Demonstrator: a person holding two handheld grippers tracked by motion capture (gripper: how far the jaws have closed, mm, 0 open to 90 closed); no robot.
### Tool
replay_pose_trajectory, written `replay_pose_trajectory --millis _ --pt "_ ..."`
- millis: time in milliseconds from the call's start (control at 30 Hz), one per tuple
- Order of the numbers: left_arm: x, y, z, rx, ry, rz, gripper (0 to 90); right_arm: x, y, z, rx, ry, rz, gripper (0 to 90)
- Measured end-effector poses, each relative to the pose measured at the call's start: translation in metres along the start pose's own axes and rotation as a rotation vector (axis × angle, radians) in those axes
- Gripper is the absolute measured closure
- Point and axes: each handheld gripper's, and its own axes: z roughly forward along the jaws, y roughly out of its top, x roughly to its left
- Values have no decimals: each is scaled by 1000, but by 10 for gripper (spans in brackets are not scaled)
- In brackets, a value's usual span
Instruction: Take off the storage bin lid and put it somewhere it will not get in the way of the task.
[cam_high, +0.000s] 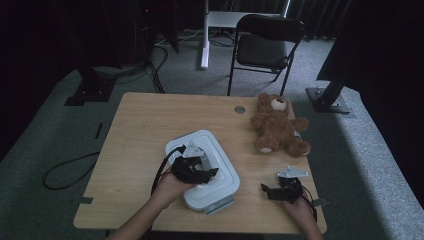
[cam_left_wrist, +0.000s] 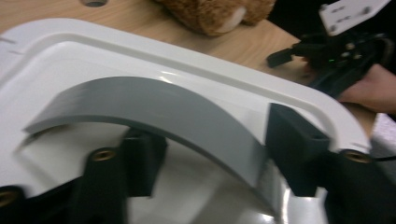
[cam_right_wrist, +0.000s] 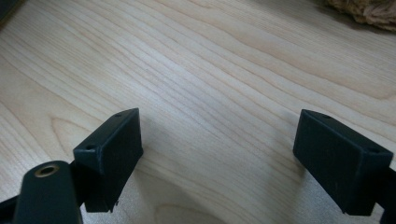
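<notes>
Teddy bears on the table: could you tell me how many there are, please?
1. The teddy bear lies at the table's far right corner, beyond the right gripper. None seems hidden.

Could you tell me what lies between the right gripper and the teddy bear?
Only bare wooden table separates the right gripper from the teddy bear, as the high view shows.

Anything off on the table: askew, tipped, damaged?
Nothing damaged or spilled. The white lidded box lies skewed to the table edges, and the teddy bear lies flat on its back near the far right corner. The left gripper straddles the box's grey handle.
</notes>
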Motion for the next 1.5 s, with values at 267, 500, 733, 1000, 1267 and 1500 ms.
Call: replay_pose_trajectory --millis 267,500,733,1000,1267,1500 --pt "4 1 -6 -18 -84 -40 592 0 0 0 0 0 1 146" --pt "0 9 -22 -46 -106 -10 651 0 0 0 1 -1 1 146" --pt "4 11 -43 -70 -90 8 652 0 0 0 1 -1 1 146" --pt "18 4 -70 -91 -50 3 663 0 0 0 1 -3 4 146" --pt "33 -11 -94 -88 -10 -7 664 0 0 0 1 -6 6 146" --pt "45 -34 -124 -99 30 -9 664 -1 0 0 0 -11 11 147"
